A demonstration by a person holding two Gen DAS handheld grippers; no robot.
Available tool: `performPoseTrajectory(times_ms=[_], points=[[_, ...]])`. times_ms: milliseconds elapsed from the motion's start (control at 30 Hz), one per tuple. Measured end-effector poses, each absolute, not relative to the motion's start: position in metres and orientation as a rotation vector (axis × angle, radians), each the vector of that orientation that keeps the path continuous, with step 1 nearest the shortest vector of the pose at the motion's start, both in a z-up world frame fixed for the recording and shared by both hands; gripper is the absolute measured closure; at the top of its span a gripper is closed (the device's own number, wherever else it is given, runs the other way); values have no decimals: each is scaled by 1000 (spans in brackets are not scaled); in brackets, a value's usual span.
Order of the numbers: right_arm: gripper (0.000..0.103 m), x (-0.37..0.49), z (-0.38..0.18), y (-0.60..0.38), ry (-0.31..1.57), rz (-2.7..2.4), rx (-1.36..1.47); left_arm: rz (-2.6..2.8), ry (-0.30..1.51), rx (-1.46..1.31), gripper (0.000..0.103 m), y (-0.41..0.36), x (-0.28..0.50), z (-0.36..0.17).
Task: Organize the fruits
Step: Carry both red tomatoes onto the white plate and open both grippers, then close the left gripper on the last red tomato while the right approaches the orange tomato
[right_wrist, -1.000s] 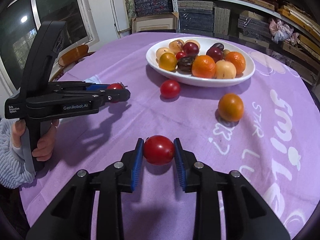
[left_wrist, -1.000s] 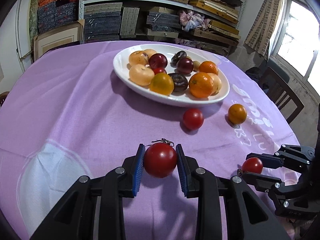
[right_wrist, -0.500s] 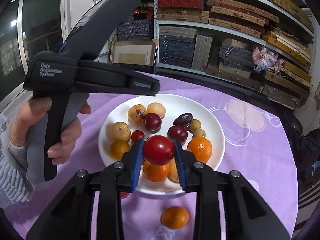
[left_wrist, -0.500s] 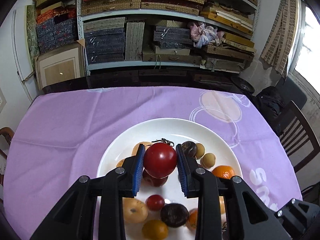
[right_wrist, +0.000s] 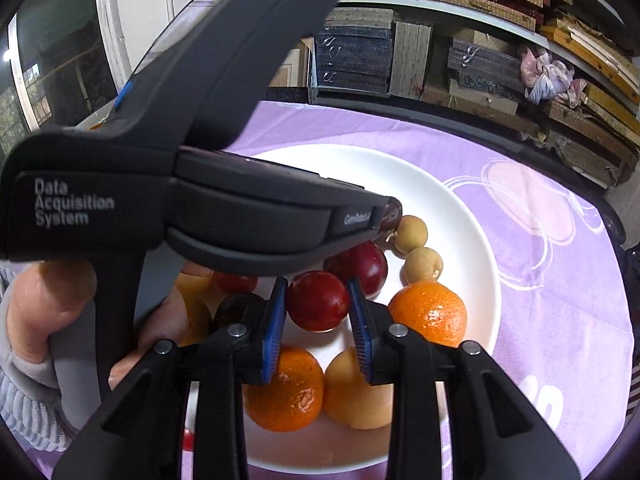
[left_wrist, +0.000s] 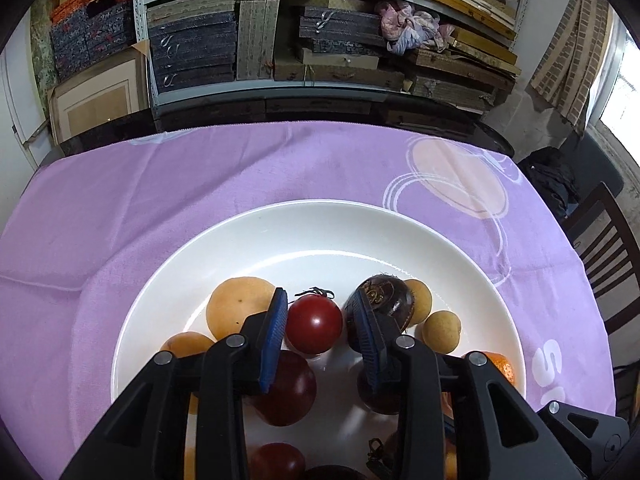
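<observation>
Purple cloth (left_wrist: 160,208), glossy round tomato (left_wrist: 314,323), prob. loose.

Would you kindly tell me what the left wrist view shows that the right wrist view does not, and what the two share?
Only the left wrist view shows the left gripper from behind, its jaws opening around a stemmed tomato, and a wooden chair. Only the right wrist view shows the right gripper with a red tomato between its pads, and a hand on the left gripper's handle. Both show the white plate of fruit, the purple tablecloth and the shelves.
</observation>
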State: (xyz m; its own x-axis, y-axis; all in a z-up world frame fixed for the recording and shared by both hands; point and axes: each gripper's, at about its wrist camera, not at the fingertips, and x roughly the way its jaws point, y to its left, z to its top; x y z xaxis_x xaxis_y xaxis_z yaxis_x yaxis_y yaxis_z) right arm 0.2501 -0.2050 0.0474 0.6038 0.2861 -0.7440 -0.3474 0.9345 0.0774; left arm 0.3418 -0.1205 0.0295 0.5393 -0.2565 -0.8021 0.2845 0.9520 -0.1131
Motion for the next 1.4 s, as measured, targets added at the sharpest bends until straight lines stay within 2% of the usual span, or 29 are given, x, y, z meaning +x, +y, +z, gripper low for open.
performPoseTrajectory(times_ms=[33, 100, 200, 233, 300, 367, 400, 467, 533, 600, 733, 800, 1400], points=[[68, 251, 48, -207, 840, 368, -68, -326, 950, 20, 64, -118, 341, 31], [54, 247, 52, -212, 824, 371, -48, -321, 936, 22, 55, -115, 338, 37], [48, 232, 69, -224, 779, 367, -32, -306, 885, 29, 55, -104, 323, 57], [45, 224, 78, -229, 758, 362, -22, -306, 873, 24, 51, -99, 317, 64], [24, 205, 95, -243, 704, 344, 5, -294, 835, 16, 39, -84, 298, 80], [10, 178, 113, -260, 635, 321, 37, -273, 779, 31, 34, -71, 272, 93], [7, 164, 119, -268, 603, 306, 51, -265, 755, 45, 31, -66, 258, 97], [4, 136, 125, -284, 557, 280, 82, -263, 726, 69, 29, -57, 230, 98], [4, 116, 123, -299, 523, 250, 115, -247, 716, 91, 21, -50, 201, 89], [4, 89, 112, -314, 480, 217, 167, -237, 714, 93, 18, -46, 176, 77], [4, 61, 86, -342, 382, 141, 245, -254, 745, 67, 18, -48, 137, 52], [4, 59, 86, -342, 391, 105, 209, -253, 757, 56, 17, -51, 128, 43], [4, 72, 74, -364, 472, 92, 305, -147, 818, 111, 16, -88, 141, -3]])
